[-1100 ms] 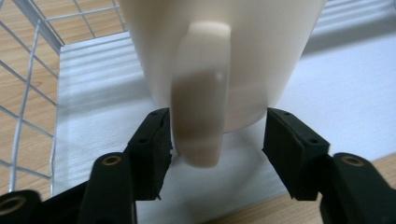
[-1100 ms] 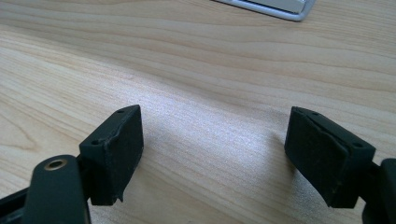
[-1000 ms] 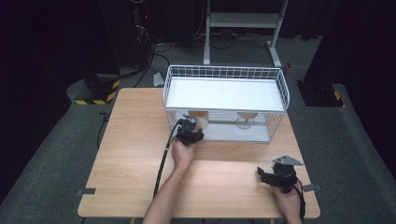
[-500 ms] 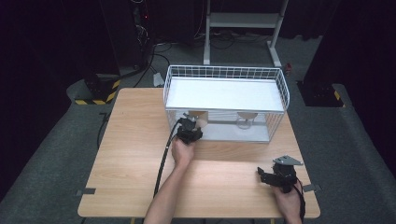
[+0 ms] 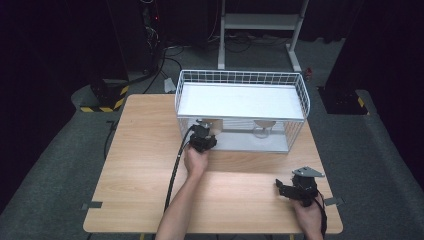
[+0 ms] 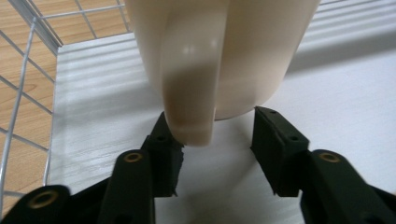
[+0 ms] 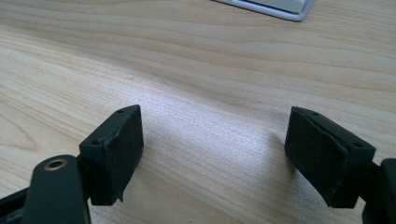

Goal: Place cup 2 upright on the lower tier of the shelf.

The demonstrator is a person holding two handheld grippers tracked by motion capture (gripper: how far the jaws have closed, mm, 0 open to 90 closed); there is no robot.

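Observation:
A cream mug (image 6: 219,56) stands on the white floor of a wire rack (image 5: 240,77), its handle turned toward me. My left gripper (image 6: 217,140) reaches into the rack's front, its jaws on either side of the handle and their tips against the mug's lower body. In the high view the left gripper (image 5: 203,131) sits at the rack's left front, right at the mug (image 5: 207,124). My right gripper (image 5: 280,187) rests low over the wooden table (image 5: 140,165) near the front right. In its own view the right gripper (image 7: 212,149) is open over bare wood.
A second cream cup (image 5: 263,127) stands in the rack to the right of the first. The rack's white upper shelf (image 5: 240,100) covers both. A black cable (image 5: 175,170) trails from the left gripper along the forearm. Dark floor and a metal stand lie beyond the table.

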